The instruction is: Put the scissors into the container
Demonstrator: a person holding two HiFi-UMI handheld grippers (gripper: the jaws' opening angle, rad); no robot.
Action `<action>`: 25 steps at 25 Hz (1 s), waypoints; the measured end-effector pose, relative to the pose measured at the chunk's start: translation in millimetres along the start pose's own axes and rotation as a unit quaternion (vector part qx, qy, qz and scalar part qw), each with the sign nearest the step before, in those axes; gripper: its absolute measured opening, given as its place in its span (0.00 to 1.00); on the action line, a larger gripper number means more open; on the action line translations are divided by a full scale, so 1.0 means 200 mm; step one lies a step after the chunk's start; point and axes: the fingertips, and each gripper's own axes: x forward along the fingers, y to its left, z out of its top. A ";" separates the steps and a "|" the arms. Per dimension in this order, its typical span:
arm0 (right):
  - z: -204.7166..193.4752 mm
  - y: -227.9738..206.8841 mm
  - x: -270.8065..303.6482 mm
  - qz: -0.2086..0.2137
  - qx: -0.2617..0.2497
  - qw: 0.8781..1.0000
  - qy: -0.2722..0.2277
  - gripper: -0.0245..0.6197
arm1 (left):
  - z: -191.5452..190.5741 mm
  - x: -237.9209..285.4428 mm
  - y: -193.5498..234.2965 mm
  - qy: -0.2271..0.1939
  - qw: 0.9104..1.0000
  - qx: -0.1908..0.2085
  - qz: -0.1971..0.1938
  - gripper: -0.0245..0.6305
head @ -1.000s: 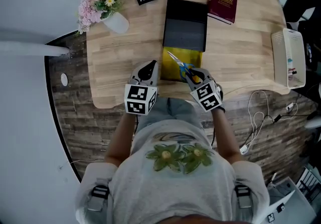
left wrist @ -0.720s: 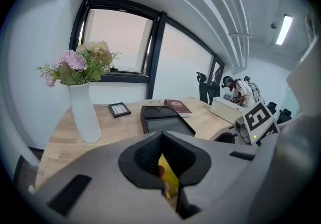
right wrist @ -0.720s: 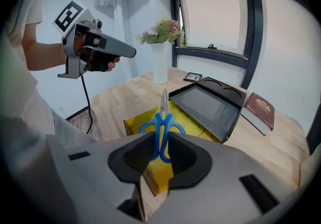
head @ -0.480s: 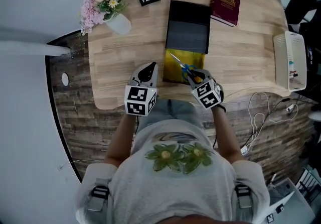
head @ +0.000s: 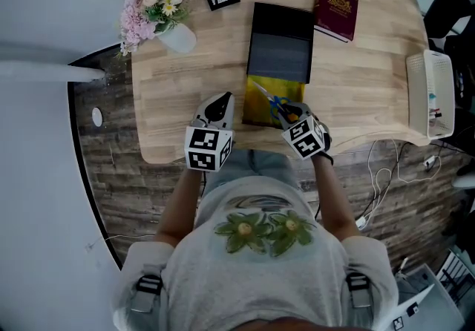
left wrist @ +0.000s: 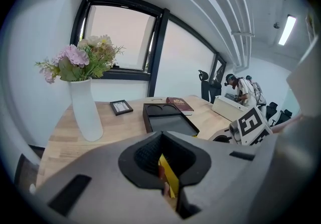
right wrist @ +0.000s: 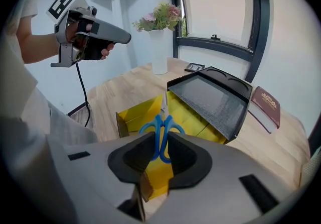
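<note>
Blue plastic handle loops of the scissors (right wrist: 161,128) sat pinched between the pads of the right claw (right wrist: 159,151). The steel blades were closed and pointed forward and down toward the open yellow container (right wrist: 131,113) on the wooden bench (head: 185,92). The scissors hung over the container and did not appear to rest inside it. The left claw (left wrist: 161,162) was pressed together on nothing and hung in the air to the left of the container. A black tray (right wrist: 210,98) lay just beyond the container, its near edge over the far rim.

Handling assessment: the scissors were judged light and rigid, with smooth plastic handles that could pivot or slip in a narrow pinch. The handle loops offered the safest hold, keeping the pads off the pointed blades. Release would probably call for a low tip position, since the point could catch the container's thin wall.
</note>
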 end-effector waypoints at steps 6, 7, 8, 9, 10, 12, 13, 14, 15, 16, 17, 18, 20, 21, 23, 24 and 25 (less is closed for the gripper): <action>-0.02 -0.02 0.05 0.006 -0.002 1.000 0.018 0.16 | 0.02 0.02 0.02 -0.001 1.000 -0.001 0.001 0.03; -0.02 -0.02 0.06 0.007 -0.002 1.000 0.020 0.16 | 0.03 0.02 0.02 -0.001 1.000 -0.002 0.001 0.03; -0.02 -0.02 0.07 0.008 -0.003 1.000 0.023 0.16 | 0.03 0.03 0.03 -0.001 1.000 -0.002 0.002 0.03; -0.02 -0.02 0.08 0.009 -0.004 1.000 0.025 0.16 | 0.03 0.03 0.03 -0.001 1.000 -0.002 0.003 0.03; -0.03 -0.02 0.09 0.010 -0.006 1.000 0.028 0.16 | 0.04 0.03 0.04 -0.001 1.000 -0.003 0.003 0.03; -0.03 -0.02 0.10 0.011 -0.009 0.999 0.032 0.16 | 0.04 0.03 0.04 -0.001 1.000 -0.003 0.004 0.03; -0.03 -0.02 0.11 0.012 -0.009 0.999 0.033 0.16 | 0.04 0.03 0.04 -0.001 1.000 -0.004 0.004 0.03; -0.03 -0.02 0.12 0.013 -0.009 0.999 0.034 0.16 | 0.04 0.03 0.04 -0.001 1.000 -0.004 0.004 0.03; -0.03 -0.02 0.12 0.014 -0.008 0.999 0.035 0.16 | 0.04 0.04 0.05 -0.001 1.000 -0.005 0.005 0.03; -0.03 -0.02 0.13 0.015 -0.008 0.999 0.035 0.16 | 0.03 0.04 0.05 0.000 1.000 -0.005 0.005 0.03; -0.04 -0.02 0.13 0.016 -0.008 0.999 0.037 0.16 | 0.03 0.03 0.06 0.000 1.000 -0.006 0.006 0.03; -0.04 -0.02 0.14 0.016 -0.009 0.999 0.040 0.16 | 0.03 0.03 0.06 0.001 1.000 -0.006 0.007 0.03; -0.05 -0.03 0.15 0.018 -0.010 0.999 0.045 0.16 | 0.03 0.03 0.07 0.002 1.000 -0.007 0.008 0.03; -0.05 -0.03 0.15 0.018 -0.010 0.999 0.048 0.16 | 0.03 0.03 0.07 0.003 1.000 -0.007 0.009 0.03; -0.06 -0.03 0.16 0.020 -0.010 0.998 0.052 0.16 | 0.03 0.03 0.08 0.003 1.000 -0.005 0.010 0.03; -0.06 -0.03 0.16 0.020 -0.010 0.998 0.054 0.16 | 0.02 0.03 0.08 0.003 1.000 -0.005 0.011 0.03; -0.07 -0.03 0.17 0.021 -0.010 0.998 0.057 0.16 | 0.02 0.03 0.08 0.003 1.000 -0.005 0.011 0.03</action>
